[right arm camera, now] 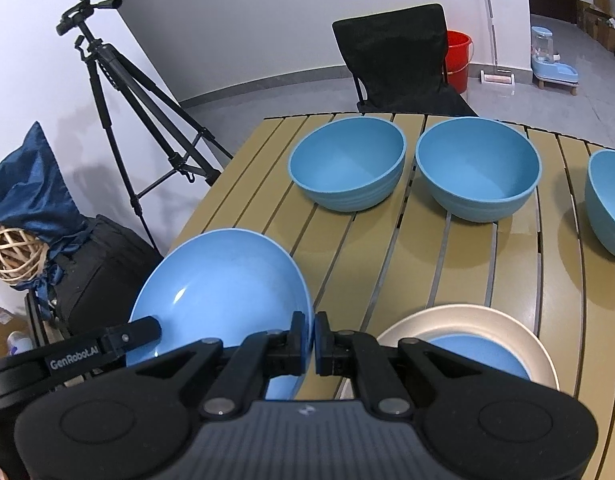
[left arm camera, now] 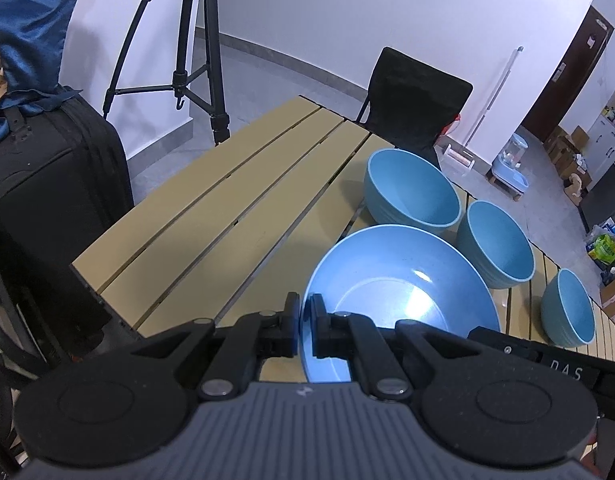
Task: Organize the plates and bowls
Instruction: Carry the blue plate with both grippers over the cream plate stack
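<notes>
Right wrist view: slatted table (right arm camera: 447,264) fills centre and right. Three bowls in a row across its far part: first bowl (right arm camera: 347,164), second bowl (right arm camera: 479,168) just right, third bowl (right arm camera: 609,204) cut by right edge. Shallow dish (right arm camera: 219,292) lower left, overhanging table edge. Plate (right arm camera: 459,320) lower right. Chair (right arm camera: 395,60) behind table. Tripod (right arm camera: 119,92) upper left.

The left tool (left arm camera: 305,326) is closed on the near rim of a blue plate (left arm camera: 399,300), which is held above the slatted table (left arm camera: 227,208). Behind the plate, 3 blue bowls (left arm camera: 413,194) stand in a row on the table. Another tool (left arm camera: 547,356) reaches the plate from the right. A black chair (left arm camera: 415,108) stands behind the table.
</notes>
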Available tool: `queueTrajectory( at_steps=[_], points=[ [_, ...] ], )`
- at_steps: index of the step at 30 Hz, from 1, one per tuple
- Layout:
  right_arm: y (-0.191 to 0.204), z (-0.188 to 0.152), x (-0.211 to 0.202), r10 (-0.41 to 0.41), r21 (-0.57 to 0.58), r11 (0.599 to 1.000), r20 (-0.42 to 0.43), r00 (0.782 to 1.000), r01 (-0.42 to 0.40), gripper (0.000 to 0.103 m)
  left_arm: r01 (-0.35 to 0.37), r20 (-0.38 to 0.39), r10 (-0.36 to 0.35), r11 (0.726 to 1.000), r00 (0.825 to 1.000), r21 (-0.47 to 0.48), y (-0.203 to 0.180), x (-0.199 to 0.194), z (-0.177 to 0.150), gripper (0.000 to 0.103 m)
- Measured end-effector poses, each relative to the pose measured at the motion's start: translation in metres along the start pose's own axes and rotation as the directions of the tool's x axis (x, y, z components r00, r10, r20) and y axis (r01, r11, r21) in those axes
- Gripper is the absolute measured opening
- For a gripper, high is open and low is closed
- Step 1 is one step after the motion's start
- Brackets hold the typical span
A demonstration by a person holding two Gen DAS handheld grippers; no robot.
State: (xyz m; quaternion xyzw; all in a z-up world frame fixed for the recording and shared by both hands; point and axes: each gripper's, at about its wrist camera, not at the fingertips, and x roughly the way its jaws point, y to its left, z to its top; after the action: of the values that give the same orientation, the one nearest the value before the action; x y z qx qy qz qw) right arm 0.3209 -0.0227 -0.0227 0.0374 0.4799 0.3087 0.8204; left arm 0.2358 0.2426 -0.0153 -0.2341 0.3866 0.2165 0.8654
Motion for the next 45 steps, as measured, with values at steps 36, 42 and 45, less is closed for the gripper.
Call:
queueTrajectory(
  at_steps=[36, 42, 45],
  points=[
    [-0.011, -0.055, -0.084, -0.009, 0.042, 0.999, 0.073, 0.997, 0.006, 0.004, 0.028, 0.015, -0.030, 0.997, 0.999, 0.079, -0.023, -0.069, -0.052, 0.006],
    [-0.023, -0.060, -0.090, -0.013, 0.059, 0.998, 0.078, 0.997, 0.009, 0.004, 0.035, 0.006, -0.035, 0.995, 0.999, 0.098, -0.031, -0.068, -0.055, 0.006],
    [-0.029, -0.062, -0.093, -0.017, 0.066, 0.998, 0.080, 0.997, 0.012, 0.004, 0.036, -0.001, -0.036, 0.994, 0.999, 0.107, -0.037, -0.067, -0.058, 0.006]
  ],
)
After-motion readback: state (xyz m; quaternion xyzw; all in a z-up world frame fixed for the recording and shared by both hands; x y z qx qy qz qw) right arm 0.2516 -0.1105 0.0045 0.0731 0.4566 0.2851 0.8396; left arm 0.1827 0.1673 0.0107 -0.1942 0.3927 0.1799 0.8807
